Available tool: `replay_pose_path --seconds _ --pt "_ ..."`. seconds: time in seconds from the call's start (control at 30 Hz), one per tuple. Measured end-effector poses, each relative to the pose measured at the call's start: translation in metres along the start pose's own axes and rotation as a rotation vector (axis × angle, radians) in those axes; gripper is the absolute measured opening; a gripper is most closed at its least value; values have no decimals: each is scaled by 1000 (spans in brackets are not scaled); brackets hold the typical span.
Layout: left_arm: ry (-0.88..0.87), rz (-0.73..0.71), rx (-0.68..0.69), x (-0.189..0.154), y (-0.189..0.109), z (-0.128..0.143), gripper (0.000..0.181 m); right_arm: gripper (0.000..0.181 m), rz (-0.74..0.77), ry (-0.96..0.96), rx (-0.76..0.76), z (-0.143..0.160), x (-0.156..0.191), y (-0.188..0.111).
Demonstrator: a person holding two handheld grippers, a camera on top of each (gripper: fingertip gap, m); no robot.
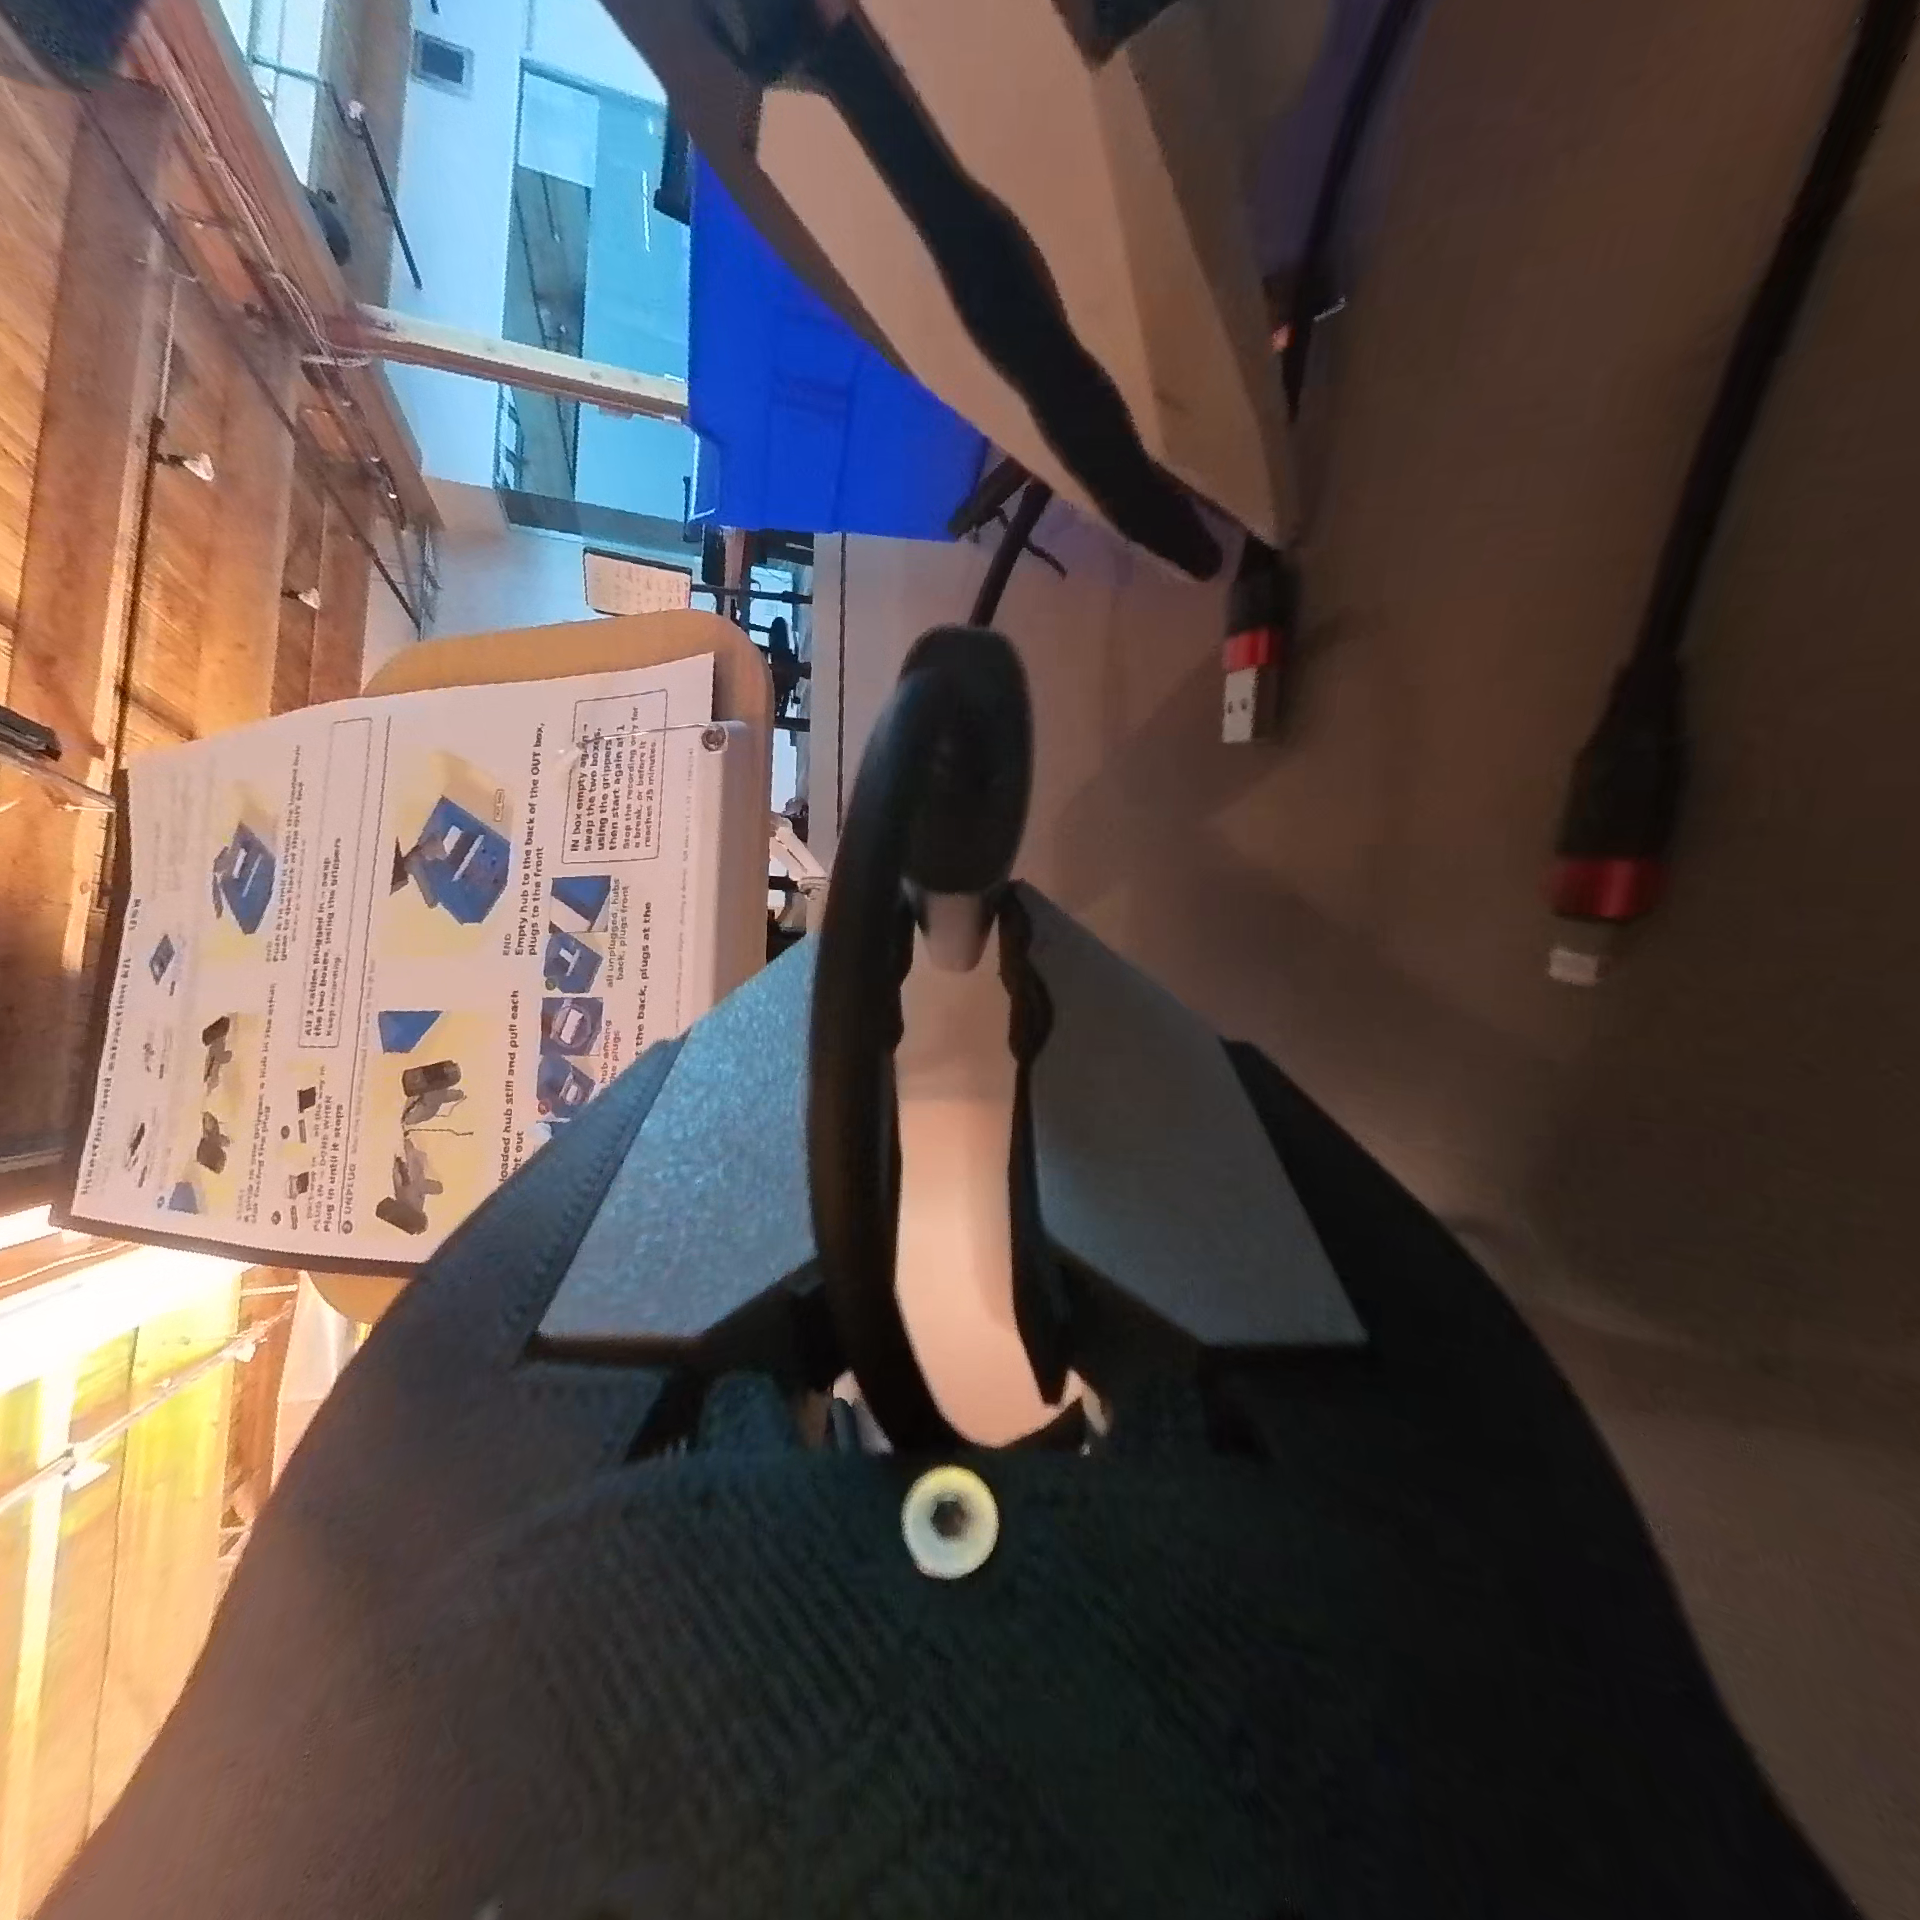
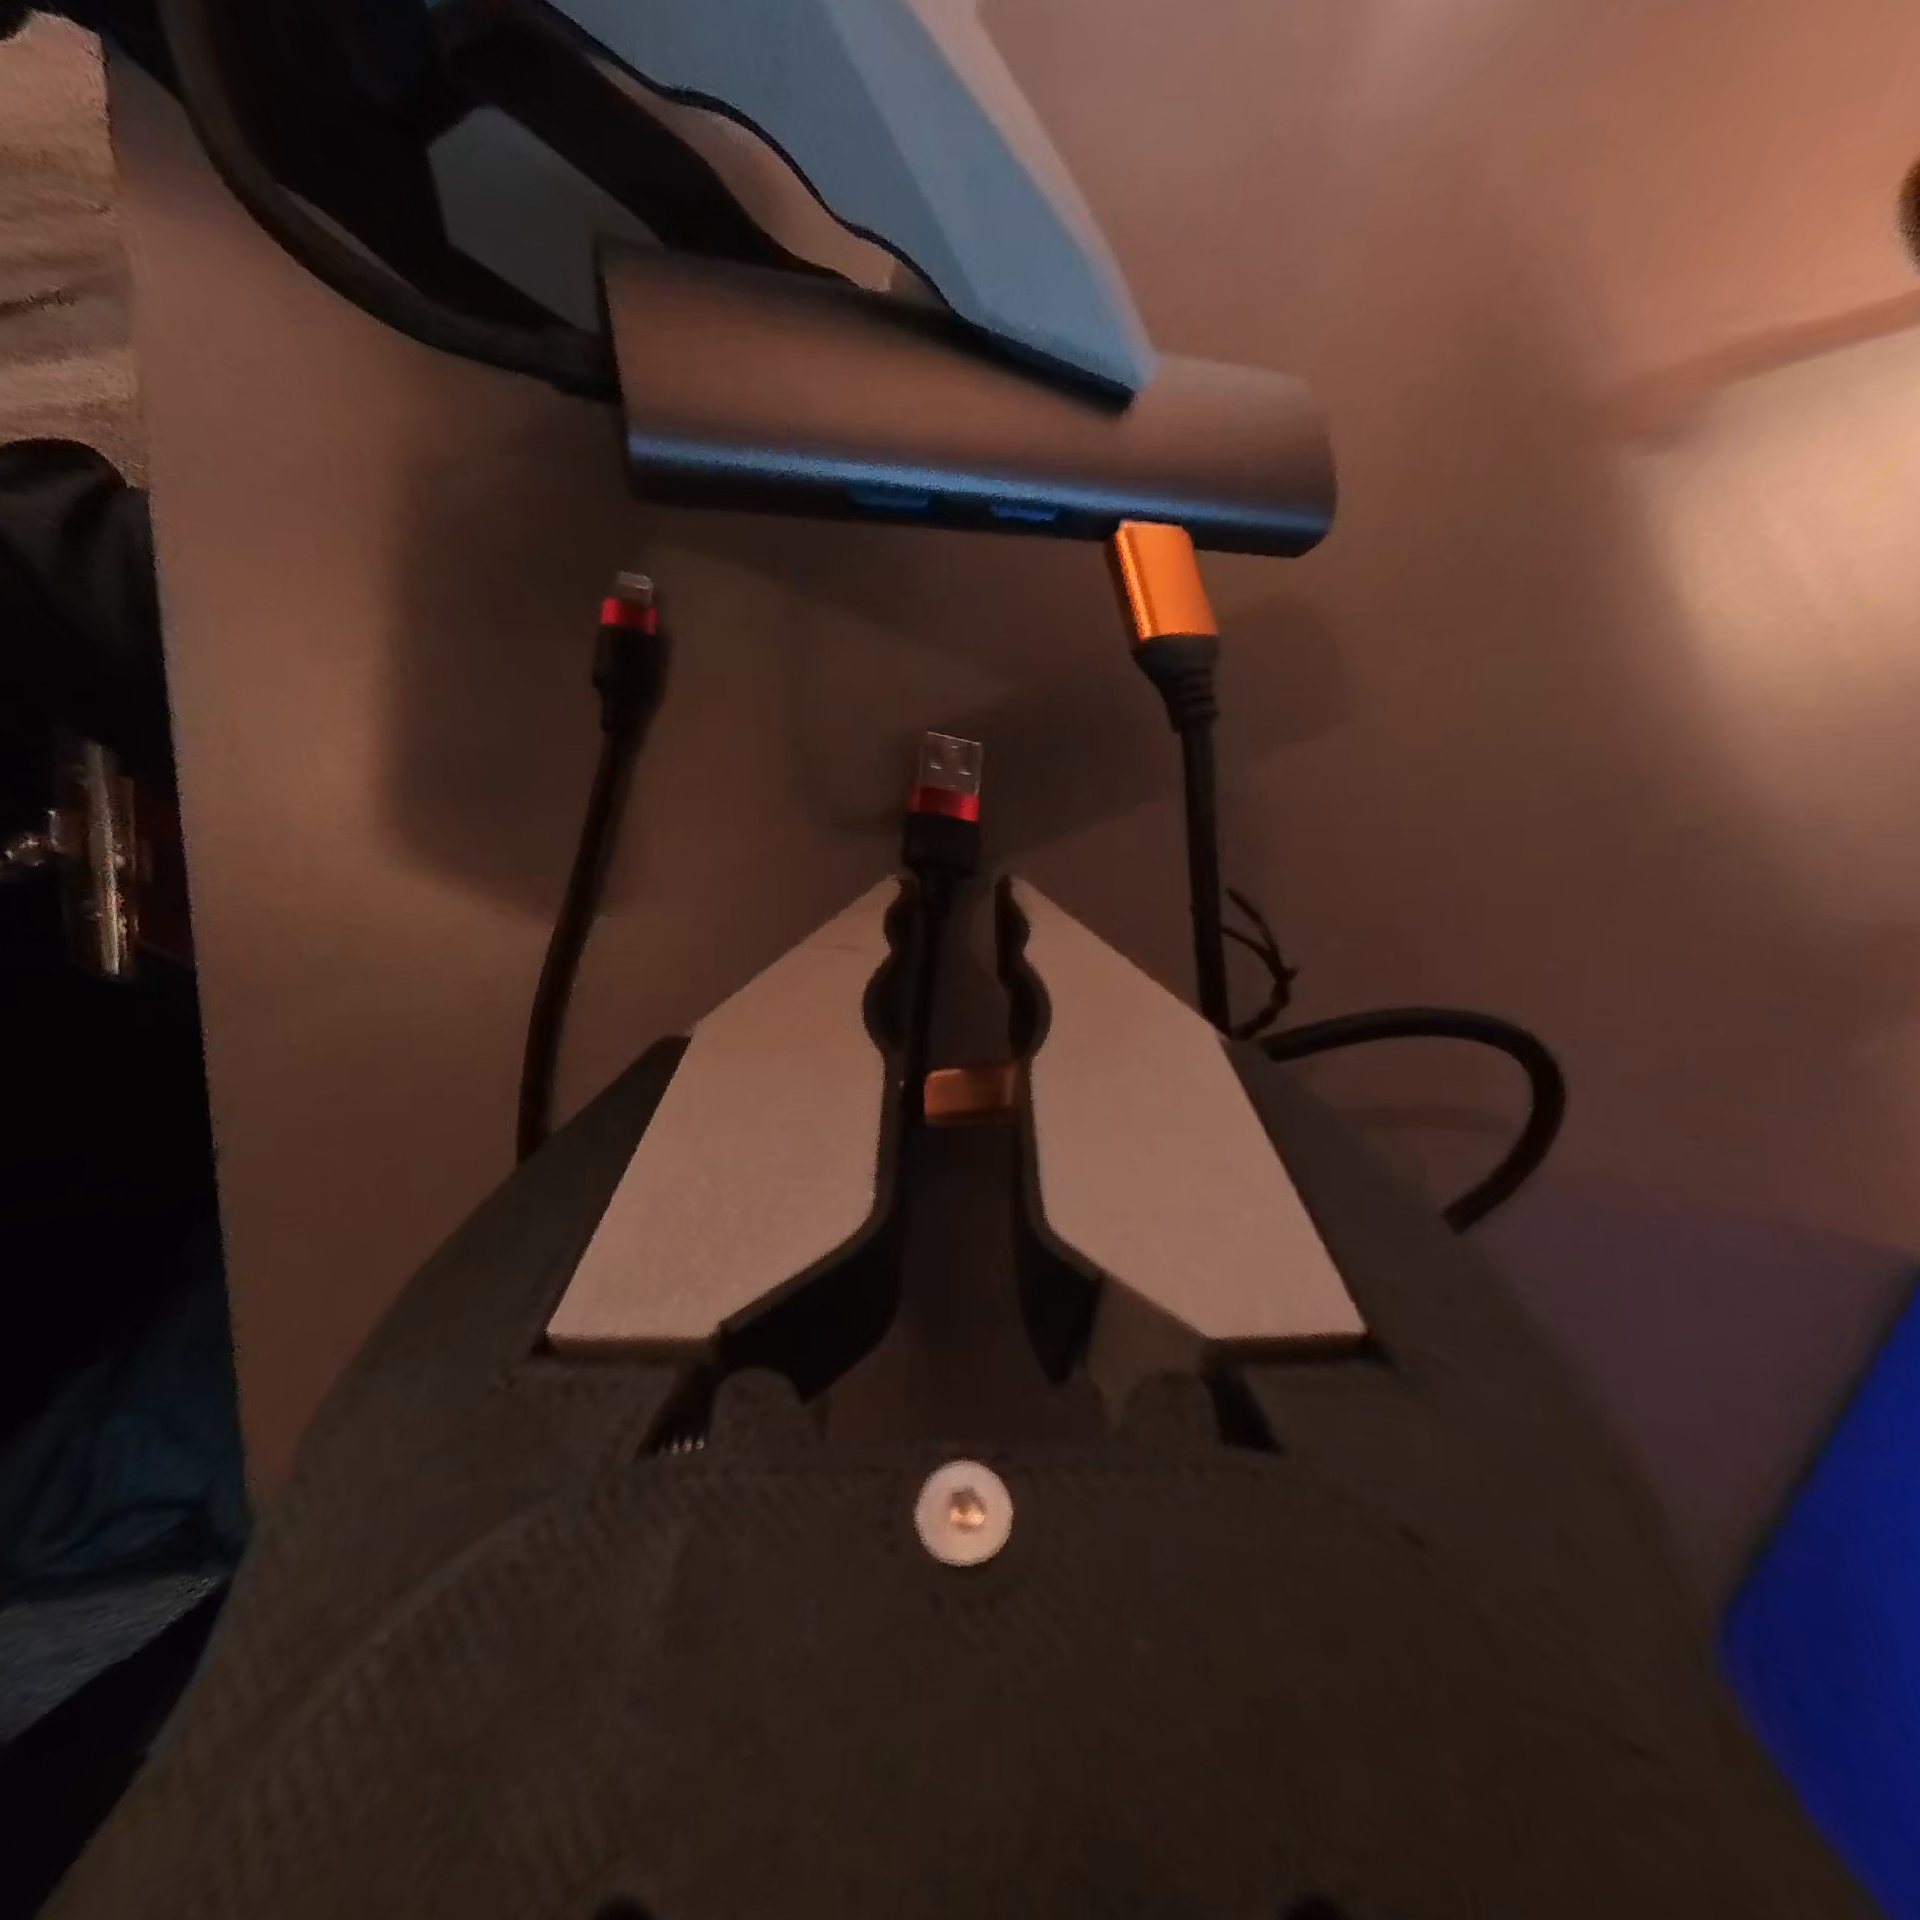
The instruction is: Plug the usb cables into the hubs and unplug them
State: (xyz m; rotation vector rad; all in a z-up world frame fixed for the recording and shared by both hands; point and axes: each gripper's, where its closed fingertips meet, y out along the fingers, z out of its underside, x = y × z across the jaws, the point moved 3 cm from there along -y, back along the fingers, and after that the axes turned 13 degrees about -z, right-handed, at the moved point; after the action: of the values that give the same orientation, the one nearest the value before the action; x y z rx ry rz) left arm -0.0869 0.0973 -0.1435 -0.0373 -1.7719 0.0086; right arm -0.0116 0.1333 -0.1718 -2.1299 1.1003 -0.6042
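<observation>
Grey metal hub [image 2: 966,436], oblong with rounded ends, lying crosswise on the tan table [image 2: 1558,312] at the far side of the right wrist view; two blue sockets show empty along its near edge, and its own dark lead runs off to the left

Orange plug [image 2: 1162,594], metal-sleeved with a ribbed black collar, seated in the hub's right-hand socket; its black cable [image 2: 1205,831] trails back toward the viewer and loops off to the right

Red-banded plug [image 2: 948,781], black body with a bare silver tip, pointing at the hub but well short of it; the right gripper [image 2: 951,894] is clamped on the cable just behind it, jaws nearly together, and a second orange sleeve [image 2: 968,1091] sits between the fingers farther back

Small red-banded plug [image 2: 628,613], narrower tip, lying loose on the table to the left of the hub, not touching it

Left gripper [image 1: 961,925]: jaws drawn together on a looped black cable [image 1: 862,1039], with a rounded black end [image 1: 966,769] standing just past the fingertips; whether the loop is truly pinched cannot be told

Left wrist view, rolled sideways, shows the same two red-banded plugs, the broad one [image 1: 1252,675] and the narrow one [image 1: 1605,831], lying apart on the table

Printed instruction sheet [image 1: 364,966], white with small pictures, propped upright beyond the left gripper

Blue box [image 1: 800,395] at the far end of the table
</observation>
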Motion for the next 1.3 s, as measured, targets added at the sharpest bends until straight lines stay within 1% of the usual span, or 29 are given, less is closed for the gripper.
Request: replay_pose_path --seconds 0.07,0.23,0.3,0.47,0.6,0.73,0.9,1.17,1.3 --pt "3 -6 3 1 1 1 15 5 -5 5 7 2 -1 4" --pt "13 -18 12 2 1 4 14 4 -15 17 1 -4 -1 7" --pt "28 -25 17 2 2 5 14 4 -15 9 -33 -9 1 -1" --pt "50 -64 -15 7 0 0 15 3 -86 27 -164 -27 12 -27" --pt "44 -76 -50 9 -2 -6 14 2 -106 15 -197 -35 20 -36" --pt "37 -87 -74 11 -4 -10 14 3 -100 26 -196 -36 20 -39" --pt "60 -92 -73 10 -4 -11 14 3 -110 11 -194 -37 23 -38" --pt "71 -96 -70 10 -4 -12 14 2 -81 -17 -167 -36 23 -36" --pt "77 -90 -76 8 -4 -14 14 4 -58 -85 -126 -34 27 -34"
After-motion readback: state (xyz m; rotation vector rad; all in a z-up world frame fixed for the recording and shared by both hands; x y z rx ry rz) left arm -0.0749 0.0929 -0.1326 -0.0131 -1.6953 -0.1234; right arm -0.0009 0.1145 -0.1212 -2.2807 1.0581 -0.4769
